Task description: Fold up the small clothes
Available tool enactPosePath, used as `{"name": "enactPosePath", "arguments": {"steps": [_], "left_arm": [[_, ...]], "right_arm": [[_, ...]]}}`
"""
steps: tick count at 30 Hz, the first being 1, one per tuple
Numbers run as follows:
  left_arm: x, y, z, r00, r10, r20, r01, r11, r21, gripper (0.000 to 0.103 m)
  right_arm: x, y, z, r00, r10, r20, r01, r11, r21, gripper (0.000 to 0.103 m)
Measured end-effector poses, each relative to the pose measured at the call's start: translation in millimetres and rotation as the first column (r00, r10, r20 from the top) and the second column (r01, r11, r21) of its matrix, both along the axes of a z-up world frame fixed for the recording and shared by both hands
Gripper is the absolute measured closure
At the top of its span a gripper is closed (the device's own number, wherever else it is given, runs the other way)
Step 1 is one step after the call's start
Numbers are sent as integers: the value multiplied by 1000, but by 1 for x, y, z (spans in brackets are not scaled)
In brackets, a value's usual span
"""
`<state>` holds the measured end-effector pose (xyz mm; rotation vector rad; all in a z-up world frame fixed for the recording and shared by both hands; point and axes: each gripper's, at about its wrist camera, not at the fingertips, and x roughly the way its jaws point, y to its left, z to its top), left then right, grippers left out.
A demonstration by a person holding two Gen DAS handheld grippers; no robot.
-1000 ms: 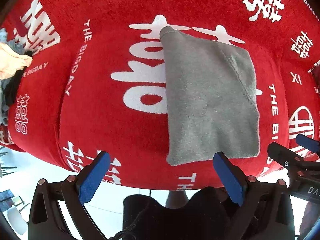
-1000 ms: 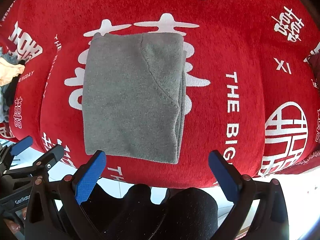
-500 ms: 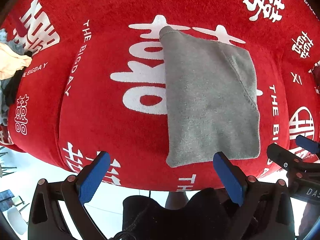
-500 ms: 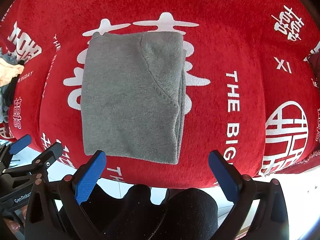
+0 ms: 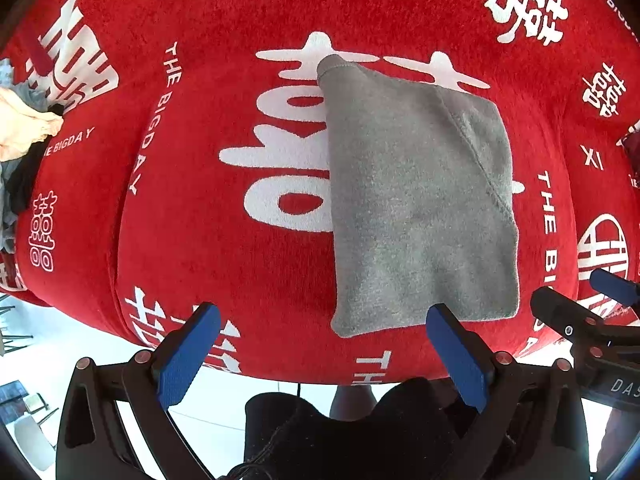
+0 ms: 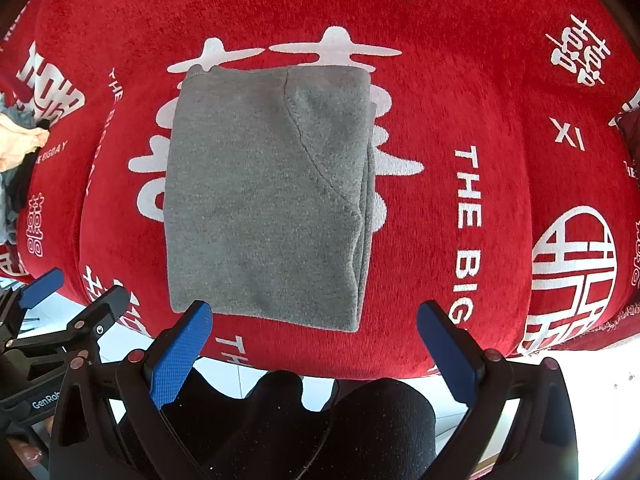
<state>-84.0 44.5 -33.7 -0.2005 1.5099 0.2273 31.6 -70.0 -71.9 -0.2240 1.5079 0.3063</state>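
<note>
Risk of undoing the fold: a pinch on only the top layer of the folded grey fleece garment (image 6: pixel 264 196) could peel the stack open on the red printed cloth (image 6: pixel 460 80). Left gripper (image 5: pixel 320 344) spread wide, empty; garment at one o'clock. Right gripper (image 6: pixel 316 336) likewise agape; garment at eleven o'clock, just beyond the tips.

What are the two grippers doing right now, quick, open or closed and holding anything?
Left gripper: open, holding nothing.
Right gripper: open, holding nothing; the folded grey garment lies free on the red cloth.
</note>
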Motion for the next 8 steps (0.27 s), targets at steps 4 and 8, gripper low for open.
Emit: {"name": "enactPosePath", "arguments": {"steps": [4,8], "left_arm": [[0,-1,2,1000,-7,18,7,1000,-3,0],[-1,-3,5,998,-38,46,38,999,0,0]], "right_arm": [[1,0,0,1000,0,2,0,1000,-3,1],[1,-1,0,1000,-2,3,2,1000,-2,1]]}}
